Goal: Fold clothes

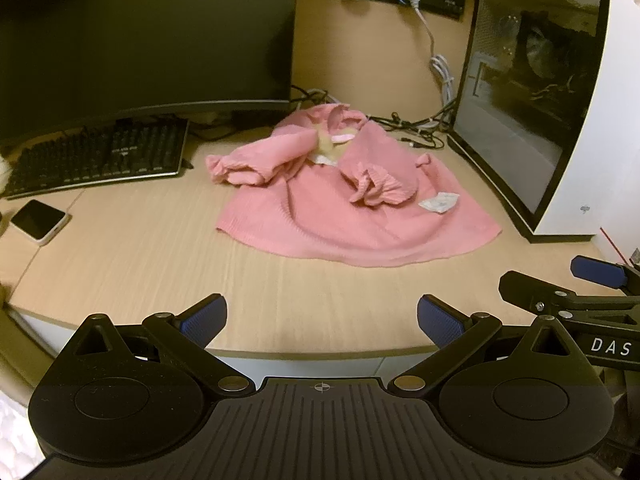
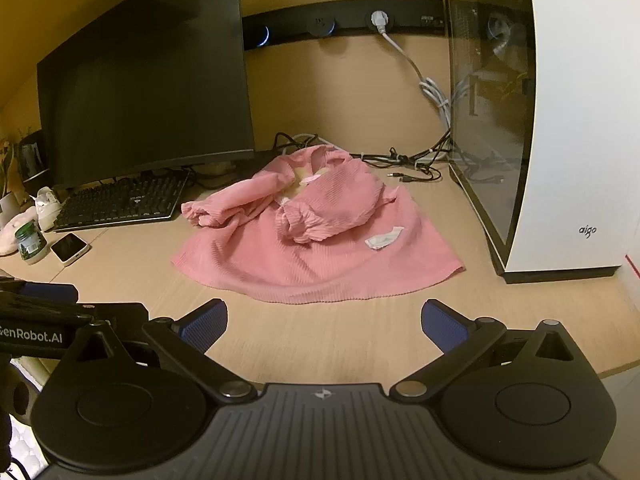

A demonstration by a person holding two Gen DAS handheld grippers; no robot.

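The left gripper hangs above the desk's near edge, fingers spread wide and holding nothing. Beyond it, mid-desk between the keyboard and the computer case, lies a rumpled pink ribbed garment, both sleeves flopped inward and a white tag on its right side. The right gripper is likewise splayed and empty; the garment's neck area is too crumpled to make out.

Ribbed pink dress, pale wood-grain desk, blue-padded black tongs.
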